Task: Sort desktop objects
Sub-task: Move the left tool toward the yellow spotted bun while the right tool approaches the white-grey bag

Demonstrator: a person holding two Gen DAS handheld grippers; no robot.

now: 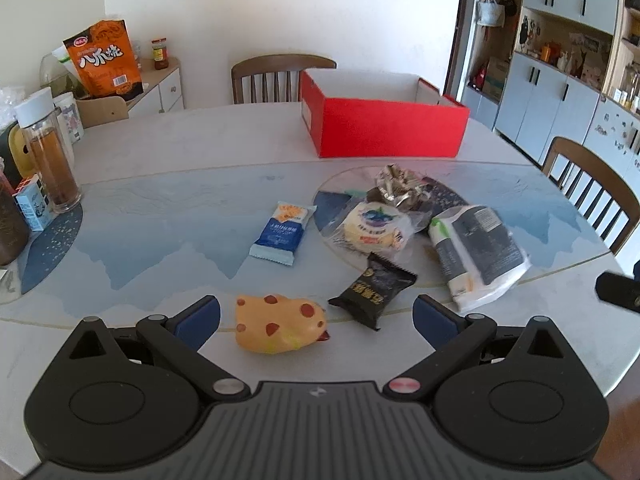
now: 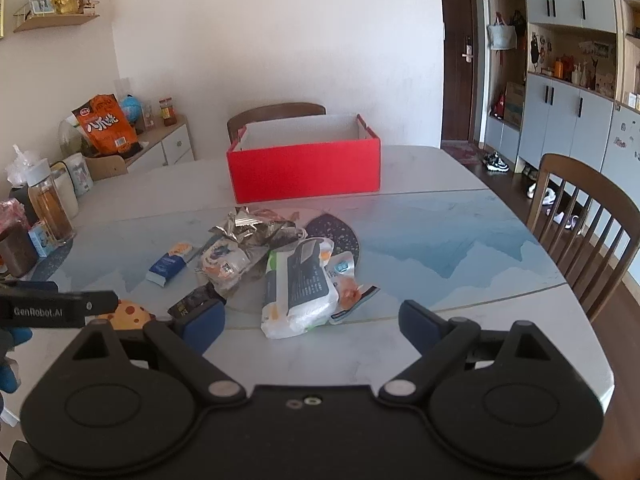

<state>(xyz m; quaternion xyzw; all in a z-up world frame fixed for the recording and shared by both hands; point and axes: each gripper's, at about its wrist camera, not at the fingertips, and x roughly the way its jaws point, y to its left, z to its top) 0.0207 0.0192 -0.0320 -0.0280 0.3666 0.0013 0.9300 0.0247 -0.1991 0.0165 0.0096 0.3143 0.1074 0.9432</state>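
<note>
An open red box (image 1: 384, 128) stands at the far side of the table; it also shows in the right wrist view (image 2: 304, 168). In front of it lie snacks: a blue biscuit pack (image 1: 282, 234), a round blueberry pastry (image 1: 374, 226), crumpled foil bags (image 1: 396, 188), a wet-wipes pack (image 1: 476, 252), a black packet (image 1: 372, 296) and a yellow spotted toy (image 1: 278, 324). My left gripper (image 1: 316, 316) is open, just short of the toy and black packet. My right gripper (image 2: 312, 320) is open and empty, just before the wet-wipes pack (image 2: 298, 284).
Bottles and a small carton (image 1: 34, 208) crowd the table's left edge, with a tea bottle (image 1: 50, 156). Wooden chairs stand behind the box (image 1: 280, 76) and at the right (image 2: 580, 224). A sideboard with an orange snack bag (image 1: 106, 60) lies beyond.
</note>
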